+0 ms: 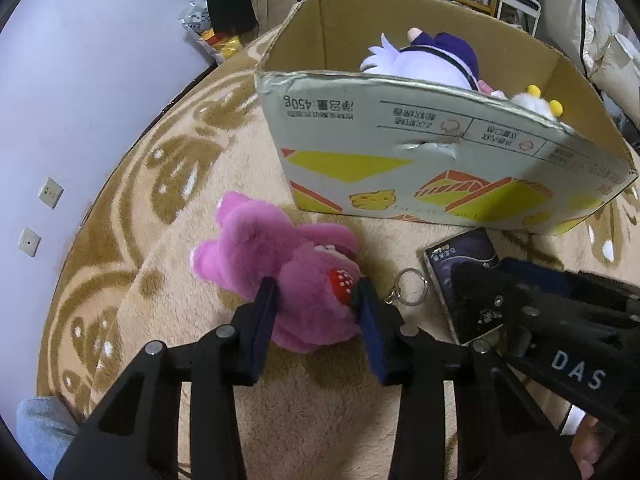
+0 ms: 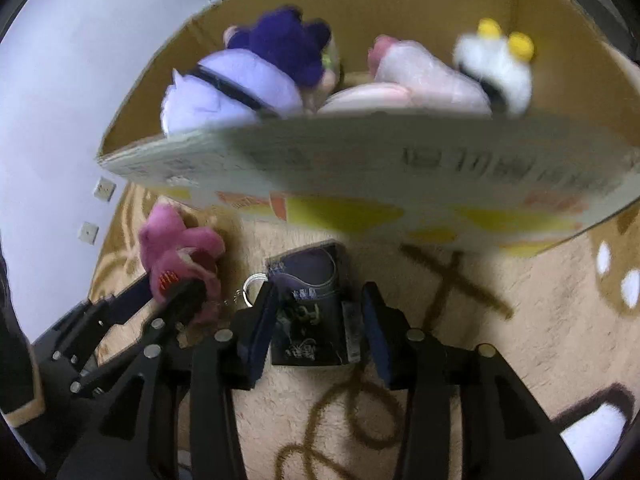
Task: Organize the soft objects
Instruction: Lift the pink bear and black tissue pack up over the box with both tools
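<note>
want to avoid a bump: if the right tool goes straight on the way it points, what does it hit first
Most likely the dark box lying on the rug between the open fingers of the right tool. Past it stands the printed front wall of the cardboard box. Depth is hard to judge in this blurred view.

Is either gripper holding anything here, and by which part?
The left gripper grips the pink plush bear across its body. The right gripper straddles the dark box, not visibly clamped.

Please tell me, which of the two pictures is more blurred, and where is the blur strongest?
Right wrist view: more blurred; the cardboard box print is smeared and unreadable, and the plush toys inside look soft. Left wrist view: sharp; the box print is clear, the pink plush bear shows fur detail. Both views bend straight lines, a fisheye effect.
</note>
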`<state>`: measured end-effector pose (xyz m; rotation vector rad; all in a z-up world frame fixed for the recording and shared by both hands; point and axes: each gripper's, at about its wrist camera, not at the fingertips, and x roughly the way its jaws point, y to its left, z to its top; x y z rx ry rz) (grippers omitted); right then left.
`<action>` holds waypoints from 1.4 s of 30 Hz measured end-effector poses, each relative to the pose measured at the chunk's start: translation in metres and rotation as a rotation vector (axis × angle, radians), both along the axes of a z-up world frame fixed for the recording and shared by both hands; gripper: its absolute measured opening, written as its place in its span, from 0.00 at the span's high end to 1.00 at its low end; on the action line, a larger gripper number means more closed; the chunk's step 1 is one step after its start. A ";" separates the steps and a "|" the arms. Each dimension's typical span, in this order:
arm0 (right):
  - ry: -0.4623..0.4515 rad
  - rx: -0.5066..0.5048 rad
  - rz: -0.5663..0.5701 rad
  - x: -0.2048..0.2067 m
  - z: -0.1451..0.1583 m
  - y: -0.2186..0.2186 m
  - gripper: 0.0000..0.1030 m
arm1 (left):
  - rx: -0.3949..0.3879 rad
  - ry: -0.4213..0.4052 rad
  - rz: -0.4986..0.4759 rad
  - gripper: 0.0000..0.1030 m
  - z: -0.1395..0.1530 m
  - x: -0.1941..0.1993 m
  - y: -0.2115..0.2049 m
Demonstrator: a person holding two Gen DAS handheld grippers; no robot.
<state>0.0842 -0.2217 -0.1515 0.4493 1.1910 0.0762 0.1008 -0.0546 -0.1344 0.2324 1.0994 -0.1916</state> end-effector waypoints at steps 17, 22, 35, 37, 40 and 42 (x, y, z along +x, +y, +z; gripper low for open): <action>-0.049 -0.019 0.020 -0.002 0.005 0.017 0.78 | -0.080 -0.016 -0.009 0.68 0.012 -0.005 0.012; -0.093 -0.030 -0.013 -0.013 0.020 0.010 0.79 | -0.073 -0.059 -0.020 0.68 0.023 -0.013 0.014; -0.256 -0.093 -0.067 -0.054 0.094 -0.013 0.79 | -0.070 -0.211 -0.046 0.68 0.060 -0.043 0.019; -0.285 -0.098 -0.077 -0.058 0.106 -0.016 0.79 | -0.072 -0.264 -0.056 0.68 0.074 -0.051 0.019; -0.329 -0.106 -0.094 -0.066 0.122 -0.016 0.79 | -0.073 -0.335 -0.070 0.68 0.094 -0.059 0.016; -0.359 -0.118 -0.109 -0.069 0.131 -0.021 0.79 | -0.083 -0.384 -0.080 0.68 0.110 -0.063 0.015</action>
